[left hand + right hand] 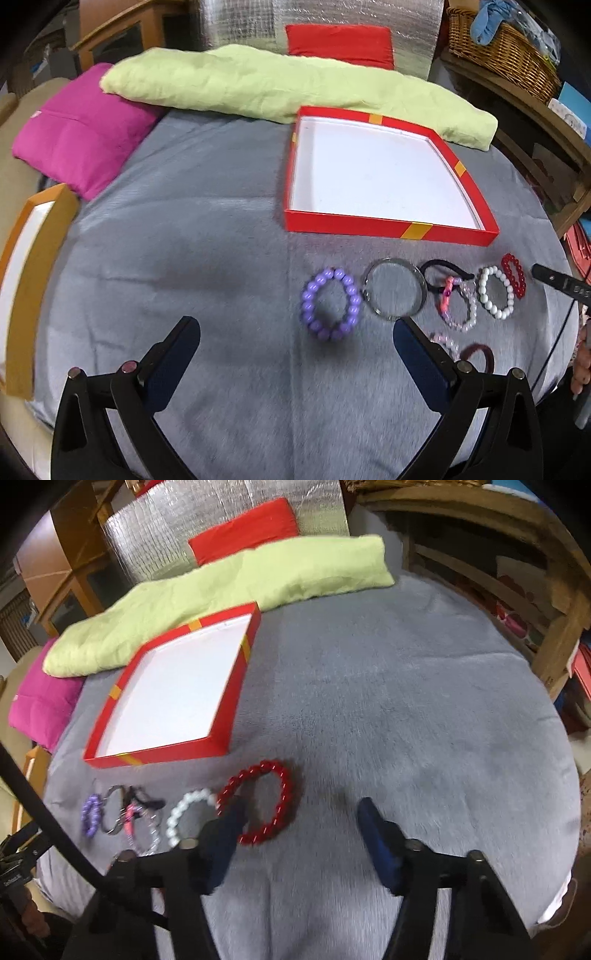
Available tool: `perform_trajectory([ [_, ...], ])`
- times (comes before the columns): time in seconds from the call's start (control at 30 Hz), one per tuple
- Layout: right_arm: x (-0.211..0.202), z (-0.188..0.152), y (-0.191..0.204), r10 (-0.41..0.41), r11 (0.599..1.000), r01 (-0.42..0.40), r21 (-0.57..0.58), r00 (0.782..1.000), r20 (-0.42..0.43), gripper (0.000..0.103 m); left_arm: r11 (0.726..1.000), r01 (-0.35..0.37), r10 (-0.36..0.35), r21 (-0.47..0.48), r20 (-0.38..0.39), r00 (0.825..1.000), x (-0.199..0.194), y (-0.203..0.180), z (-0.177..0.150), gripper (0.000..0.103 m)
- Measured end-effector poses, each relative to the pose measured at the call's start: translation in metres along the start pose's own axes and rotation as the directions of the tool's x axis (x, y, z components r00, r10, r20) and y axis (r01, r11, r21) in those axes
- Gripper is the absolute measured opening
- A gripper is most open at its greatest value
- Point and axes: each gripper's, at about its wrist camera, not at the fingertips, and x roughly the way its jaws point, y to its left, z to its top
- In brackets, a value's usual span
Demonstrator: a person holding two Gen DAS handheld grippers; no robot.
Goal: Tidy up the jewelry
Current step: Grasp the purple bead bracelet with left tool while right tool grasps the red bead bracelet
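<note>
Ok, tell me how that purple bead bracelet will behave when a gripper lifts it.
The purple bead bracelet is round beads in a loop, so it will probably sag from the pinch rather than hold its ring shape. The glossy beads look slippery and could squirt out of flat pads. It lies flat on the grey blanket, so rolling seems unlikely.

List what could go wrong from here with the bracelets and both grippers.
1. The bracelets lie packed together: the clear bangle touches the purple bracelet, so the open left gripper may drag a neighbour along.
2. One finger of the right gripper overlaps the red bracelet's rim; closing there could pinch a bead and flick it.
3. The red box has low walls; a dropped bracelet may roll out.
</note>
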Motion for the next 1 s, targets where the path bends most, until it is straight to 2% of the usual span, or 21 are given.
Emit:
perform_trajectory([
  [0.1, 0.021, 0.005, 0.002, 0.014, 1.000, -0.014, -0.003, 0.998, -0.057, 0.047, 1.000, 0.014, -0.013, 0.023, -0.012, 1.000, 0.015, -0.004, 0.004, 0.103],
  [0.17, 0.030, 0.005, 0.007, -0.002, 0.999, -0.001, -0.038, 0.997, -0.077, 0.039, 0.999, 0.016, -0.016, 0.029, -0.018, 1.000, 0.024, -0.005, 0.004, 0.098],
  [0.2, 0.031, 0.005, 0.011, -0.023, 0.998, 0.018, -0.062, 0.997, -0.071, 0.038, 0.999, 0.026, -0.026, 0.027, -0.025, 0.999, 0.028, -0.005, 0.003, 0.095],
  [0.27, 0.033, 0.005, 0.016, -0.044, 0.995, 0.039, -0.092, 0.997, -0.056, 0.029, 0.999, 0.047, -0.045, 0.029, -0.047, 0.998, 0.036, -0.003, 0.001, 0.091],
  [0.33, 0.034, 0.005, 0.017, -0.051, 0.994, 0.046, -0.101, 0.998, -0.041, 0.021, 0.998, 0.033, -0.029, 0.052, -0.073, 0.997, 0.045, -0.003, -0.003, 0.089],
  [0.37, 0.034, 0.005, 0.017, -0.055, 0.993, 0.051, -0.105, 0.998, -0.037, 0.020, 0.998, 0.022, -0.018, 0.059, -0.080, 0.997, 0.047, -0.002, -0.004, 0.082],
  [0.4, 0.034, 0.005, 0.018, -0.059, 0.993, 0.056, -0.109, 0.998, -0.030, 0.019, 0.998, 0.014, -0.008, 0.066, -0.092, 0.996, 0.051, -0.001, -0.005, 0.080],
  [0.47, 0.034, 0.006, 0.019, -0.062, 0.992, 0.059, -0.114, 0.998, -0.019, 0.012, 0.998, 0.021, -0.015, 0.067, -0.085, 0.996, 0.051, 0.003, -0.005, 0.077],
  [0.6, 0.033, 0.006, 0.020, -0.056, 0.992, 0.055, -0.116, 0.998, -0.001, 0.011, 0.994, 0.009, -0.004, 0.108, -0.052, 0.999, 0.050, 0.002, -0.006, 0.067],
  [0.73, 0.032, 0.012, 0.021, 0.008, 0.996, -0.006, -0.093, 1.000, 0.017, 0.011, 0.992, 0.011, -0.008, 0.127, -0.020, 1.000, 0.053, 0.004, 0.001, 0.035],
  [0.9, 0.024, 0.016, 0.021, 0.041, 0.997, -0.036, -0.074, 0.997, 0.069, 0.011, 0.995, 0.071, -0.071, 0.072, -0.012, 0.997, 0.053, 0.016, 0.006, 0.011],
  [1.0, 0.016, 0.014, 0.018, 0.054, 0.997, -0.049, -0.056, 0.994, 0.098, 0.011, 0.994, 0.088, -0.088, 0.059, -0.003, 0.996, 0.050, 0.020, 0.005, 0.010],
])
